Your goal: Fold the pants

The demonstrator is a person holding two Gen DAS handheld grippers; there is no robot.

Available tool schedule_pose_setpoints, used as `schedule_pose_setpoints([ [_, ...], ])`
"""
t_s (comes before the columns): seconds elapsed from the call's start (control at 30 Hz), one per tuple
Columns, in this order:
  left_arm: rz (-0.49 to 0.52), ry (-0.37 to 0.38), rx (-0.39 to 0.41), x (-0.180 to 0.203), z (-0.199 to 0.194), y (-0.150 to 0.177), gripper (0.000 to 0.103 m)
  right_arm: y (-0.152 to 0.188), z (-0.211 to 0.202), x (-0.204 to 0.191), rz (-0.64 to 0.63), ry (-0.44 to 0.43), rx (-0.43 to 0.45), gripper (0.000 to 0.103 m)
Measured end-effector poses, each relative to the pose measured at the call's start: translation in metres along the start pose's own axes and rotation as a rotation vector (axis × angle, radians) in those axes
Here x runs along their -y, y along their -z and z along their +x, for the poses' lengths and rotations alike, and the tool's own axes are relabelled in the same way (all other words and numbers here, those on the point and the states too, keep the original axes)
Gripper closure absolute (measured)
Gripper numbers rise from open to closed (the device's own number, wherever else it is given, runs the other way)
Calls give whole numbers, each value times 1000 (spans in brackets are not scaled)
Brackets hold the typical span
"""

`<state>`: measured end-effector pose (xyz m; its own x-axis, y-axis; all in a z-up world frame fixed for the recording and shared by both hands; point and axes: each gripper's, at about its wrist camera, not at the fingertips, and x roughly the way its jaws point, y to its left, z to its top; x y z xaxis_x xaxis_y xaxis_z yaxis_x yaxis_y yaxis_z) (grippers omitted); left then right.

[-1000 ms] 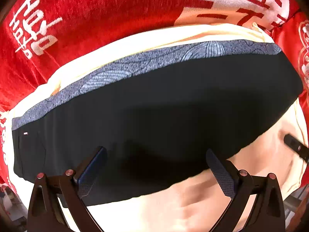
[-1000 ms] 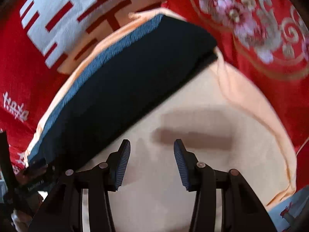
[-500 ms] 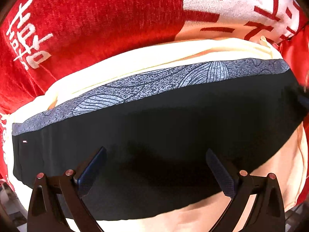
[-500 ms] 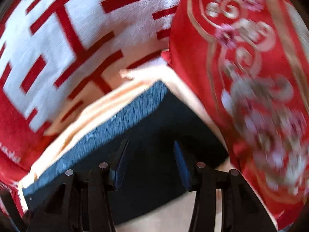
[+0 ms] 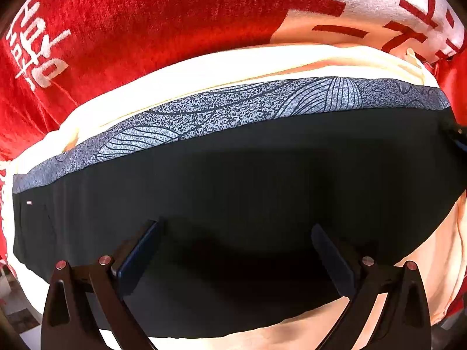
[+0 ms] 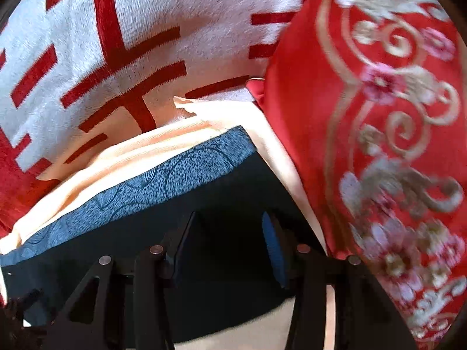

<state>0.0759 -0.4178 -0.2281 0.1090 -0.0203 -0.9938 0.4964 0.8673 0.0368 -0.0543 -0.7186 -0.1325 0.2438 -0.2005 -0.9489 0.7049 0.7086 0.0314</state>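
We see both tools, left tool (image 5: 233,250) and right tool (image 6: 227,245), wide and empty above the pants (image 5: 248,180), already a compact fold; little apparently remains.

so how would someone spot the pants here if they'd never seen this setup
Find the red blanket with white characters; a cream cloth lies on it. The pants lie on that cloth: the only black piece, edged by a speckled grey-blue waistband.

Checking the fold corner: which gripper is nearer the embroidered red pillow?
Right. The right gripper hangs over the pants end beside the pillow; the left gripper is mid-pants.
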Motion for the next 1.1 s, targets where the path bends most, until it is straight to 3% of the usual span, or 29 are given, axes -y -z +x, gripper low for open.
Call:
schedule_pose_setpoints([
  [0.47,-1,-20,10,2,-9,-1,0,79,-42,18,114,-135,-77,48],
  [0.67,3,-30,12,7,-10,-2,0,86,-18,32,223,-264,-134,48],
  [0.97,8,-37,16,13,-12,-5,0,101,-11,57,372,-509,-116,46],
  [1.1,2,-30,47,16,-22,-5,0,115,-7,77,477,-567,-92,46],
])
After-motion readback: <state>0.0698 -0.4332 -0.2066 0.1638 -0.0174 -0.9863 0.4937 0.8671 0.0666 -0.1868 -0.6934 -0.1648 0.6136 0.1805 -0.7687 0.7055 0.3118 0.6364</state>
